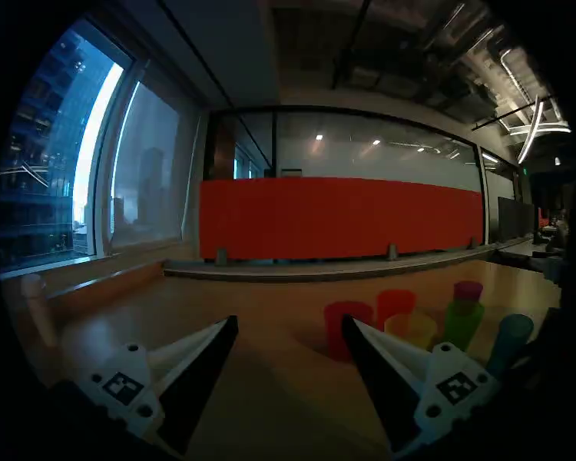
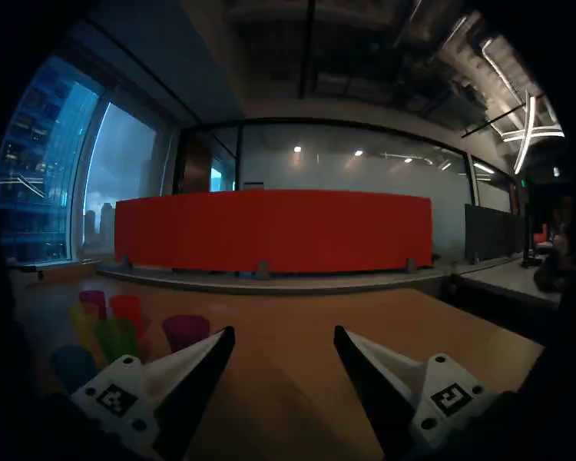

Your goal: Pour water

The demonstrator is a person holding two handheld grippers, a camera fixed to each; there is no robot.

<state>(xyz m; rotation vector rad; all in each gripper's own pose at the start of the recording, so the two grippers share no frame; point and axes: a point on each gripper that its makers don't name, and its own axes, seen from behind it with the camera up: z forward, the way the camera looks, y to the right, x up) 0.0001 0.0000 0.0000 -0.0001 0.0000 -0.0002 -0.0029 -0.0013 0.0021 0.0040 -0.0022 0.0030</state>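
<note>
Two grippers, left gripper [image 1: 289, 320] fingers [image 1: 203, 361] spread wide, empty, right gripper [image 2: 284, 331] likewise, coloured cups [image 1: 411, 324] on table [image 1: 288, 403]

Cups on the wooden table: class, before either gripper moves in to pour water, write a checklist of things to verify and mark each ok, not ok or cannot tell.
1. The left gripper is open and empty: ok.
2. The right gripper is open and empty: ok.
3. The cups stand upright, grouped on the table: ok.
4. A cup is centred between a gripper's fingers: not ok. The red cup sits off toward one finger in the left gripper view, and the group lies left of the fingers in the right gripper view.
5. Which cup holds water: cannot tell; the scene is dim.
</note>
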